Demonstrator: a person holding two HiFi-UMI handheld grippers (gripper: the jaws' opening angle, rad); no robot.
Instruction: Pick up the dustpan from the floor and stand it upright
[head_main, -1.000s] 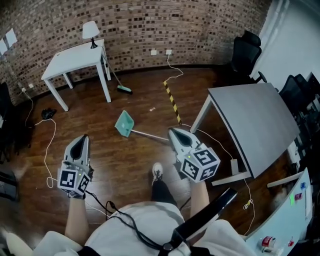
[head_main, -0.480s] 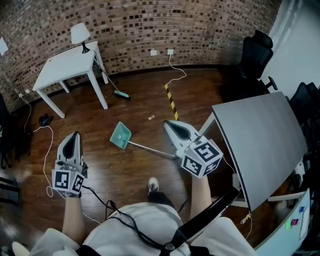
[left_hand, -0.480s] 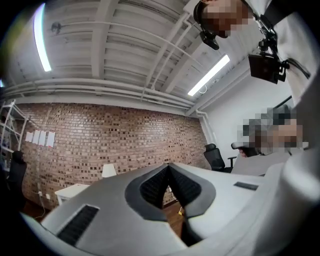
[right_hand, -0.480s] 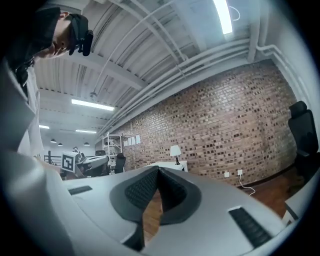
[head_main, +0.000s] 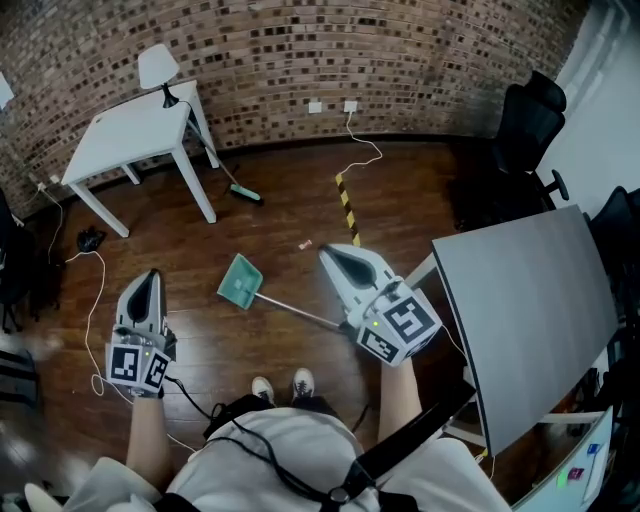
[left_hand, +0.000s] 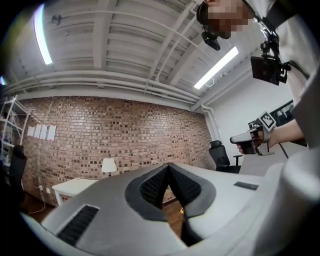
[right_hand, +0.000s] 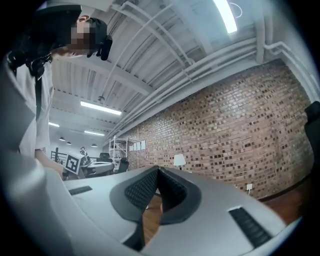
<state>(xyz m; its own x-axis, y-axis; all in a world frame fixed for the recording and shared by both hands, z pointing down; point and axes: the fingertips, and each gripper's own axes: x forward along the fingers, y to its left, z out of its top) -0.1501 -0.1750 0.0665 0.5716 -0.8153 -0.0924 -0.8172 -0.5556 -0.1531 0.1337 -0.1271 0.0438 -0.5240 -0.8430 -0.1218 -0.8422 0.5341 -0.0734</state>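
The teal plastic dustpan (head_main: 241, 281) is seen lying flat on the dark wooden floor (head_main: 420, 190), at about twelve o'clock from the person's white shoes (head_main: 302, 382). Its pan end is turned toward ten o'clock. Its long thin metal handle (head_main: 295, 308) runs off toward four o'clock, where its far end is covered in the head view by the right gripper (head_main: 324, 251). Nothing has been picked up yet, so the step in hand is judged to be the approach. The right gripper is carried roughly level in the air over the handle; its fingers are clenched together with nothing between them, and only the brick wall (right_hand: 240, 130) and ceiling are shown in the right gripper view. The left gripper (head_main: 150, 274) is held at about nine o'clock of the dustpan and well apart from it, its fingers likewise clenched and empty. For the next move, a gripper would need to be lowered and tipped toward the floor, and the right one is judged the better placed. Its fingers would have to be released, set around the handle and closed. The handle could then be raised until the pan rests on its lower edge.
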